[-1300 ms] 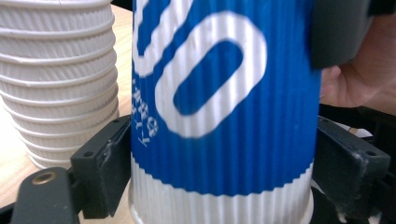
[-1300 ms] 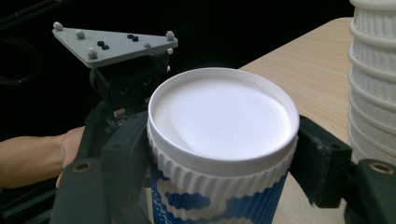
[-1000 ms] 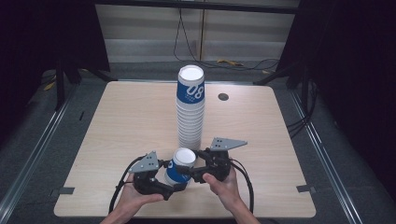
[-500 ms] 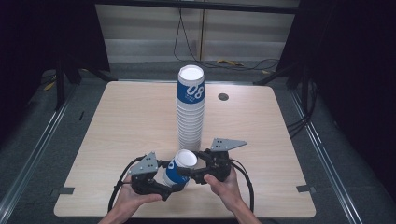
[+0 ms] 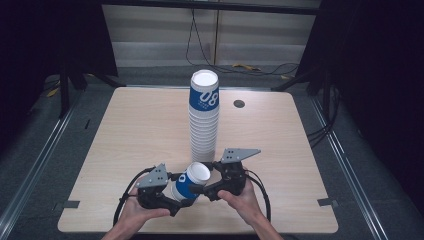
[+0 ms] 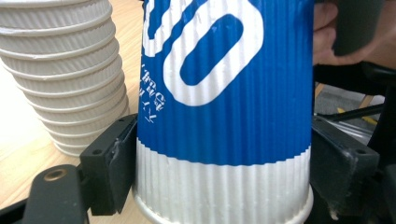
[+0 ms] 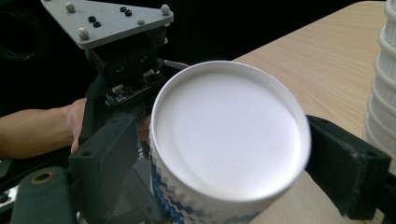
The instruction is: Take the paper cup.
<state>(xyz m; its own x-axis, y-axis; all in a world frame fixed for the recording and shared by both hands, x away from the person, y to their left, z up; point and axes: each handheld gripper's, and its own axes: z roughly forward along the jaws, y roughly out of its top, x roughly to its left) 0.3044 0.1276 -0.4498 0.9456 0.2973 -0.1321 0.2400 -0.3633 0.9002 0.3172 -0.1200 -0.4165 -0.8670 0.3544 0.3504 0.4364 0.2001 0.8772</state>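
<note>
High view: blue-and-white ribbed paper cup (image 5: 189,183) held tilted just above the table's near edge, between both grippers, white mouth toward the tall stack of ribbed paper cups (image 5: 204,117) at table centre. Left gripper (image 5: 176,196): jaws pressed on the cup's lower sides, as the left gripper view (image 6: 219,116) shows. Right gripper (image 5: 206,186): jaws have just been opening; in the right gripper view the cup's rim (image 7: 231,135) sits between them, pads a little off it. Light wooden table (image 5: 125,130).
</note>
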